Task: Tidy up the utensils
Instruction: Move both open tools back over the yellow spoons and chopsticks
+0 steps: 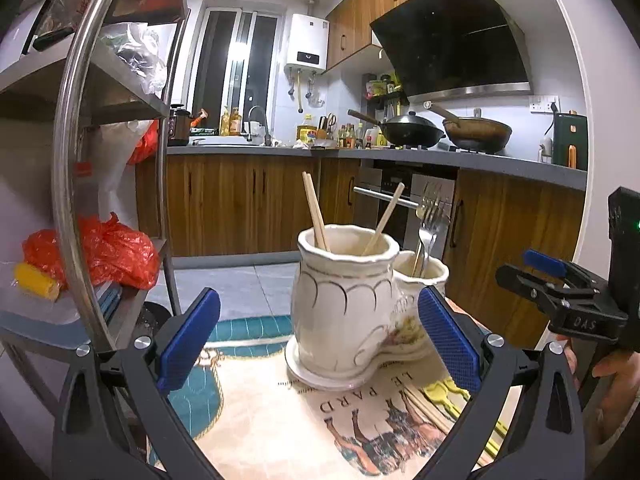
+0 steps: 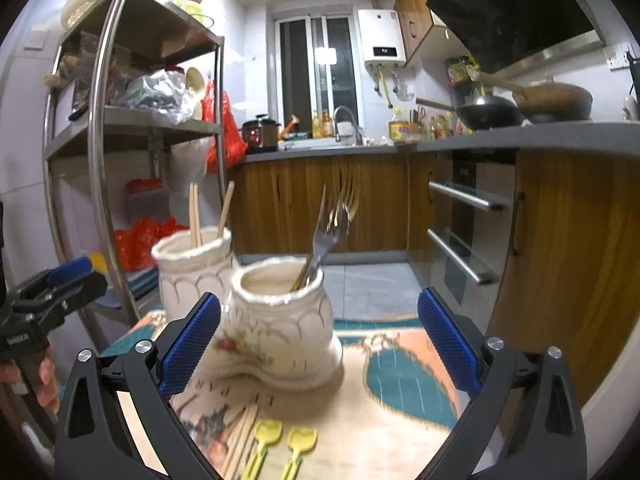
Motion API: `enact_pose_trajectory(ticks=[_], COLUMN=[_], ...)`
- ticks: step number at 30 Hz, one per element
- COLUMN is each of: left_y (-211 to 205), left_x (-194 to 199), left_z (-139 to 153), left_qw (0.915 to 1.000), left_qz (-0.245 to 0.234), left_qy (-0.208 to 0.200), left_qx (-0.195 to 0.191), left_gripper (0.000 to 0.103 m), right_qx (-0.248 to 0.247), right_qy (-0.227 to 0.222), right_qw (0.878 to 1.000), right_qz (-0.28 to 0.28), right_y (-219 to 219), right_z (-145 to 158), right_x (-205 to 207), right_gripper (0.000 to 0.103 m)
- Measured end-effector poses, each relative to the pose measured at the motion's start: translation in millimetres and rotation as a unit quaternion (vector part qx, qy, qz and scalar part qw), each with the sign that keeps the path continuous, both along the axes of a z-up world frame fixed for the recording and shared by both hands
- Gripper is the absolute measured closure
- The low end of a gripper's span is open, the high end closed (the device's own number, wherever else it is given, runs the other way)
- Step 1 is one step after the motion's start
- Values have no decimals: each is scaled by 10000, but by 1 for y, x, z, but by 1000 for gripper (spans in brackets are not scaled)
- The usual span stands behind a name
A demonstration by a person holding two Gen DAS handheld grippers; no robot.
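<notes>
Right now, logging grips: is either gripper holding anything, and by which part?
Nothing is held. The left gripper and right gripper both stand open and empty.

chopsticks (image 1: 316,210) and forks (image 2: 326,236) upright in cream holder (image 1: 344,304) — yellow spoons (image 2: 280,446) flat.

glossy glazed ceramic holder (image 1: 344,312) | pale wooden chopsticks (image 1: 316,212) | shiny metal forks (image 2: 334,220) | matt yellow plastic spoons (image 2: 280,446) | printed cloth mat (image 1: 264,420)

Indoor light, fairly bright; glare spot on window (image 1: 241,46); heavy fisheye bending, dark corners; right wrist view motion-blurred, left sharper.
</notes>
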State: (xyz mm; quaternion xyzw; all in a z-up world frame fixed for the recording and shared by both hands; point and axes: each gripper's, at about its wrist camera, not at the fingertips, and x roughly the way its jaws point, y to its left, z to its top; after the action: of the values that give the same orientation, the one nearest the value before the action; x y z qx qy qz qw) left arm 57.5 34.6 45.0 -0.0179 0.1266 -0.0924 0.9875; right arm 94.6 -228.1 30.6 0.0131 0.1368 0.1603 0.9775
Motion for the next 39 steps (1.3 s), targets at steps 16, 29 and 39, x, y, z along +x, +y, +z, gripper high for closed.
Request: enact_pose_trajectory(ticks=[16, 29, 39], left_y=[-24, -39, -43], left_x=[-26, -15, 1], left_z=[-23, -52, -68], left_qw=[9983, 9929, 9851], left_qz=[-299, -554, -706], left_qy=[359, 973, 1500], left_qx=[357, 406, 456], left_gripper=[6, 6, 6], right_qx=[120, -270, -490], right_qy=[611, 863, 1655], right_qw=[9979, 9959, 9848], right_qz=[-148, -64, 179], right_y=[-31, -30, -28], right_z=[-25, -38, -58], right_x=[-26, -26, -11], right_gripper=[5, 5, 5])
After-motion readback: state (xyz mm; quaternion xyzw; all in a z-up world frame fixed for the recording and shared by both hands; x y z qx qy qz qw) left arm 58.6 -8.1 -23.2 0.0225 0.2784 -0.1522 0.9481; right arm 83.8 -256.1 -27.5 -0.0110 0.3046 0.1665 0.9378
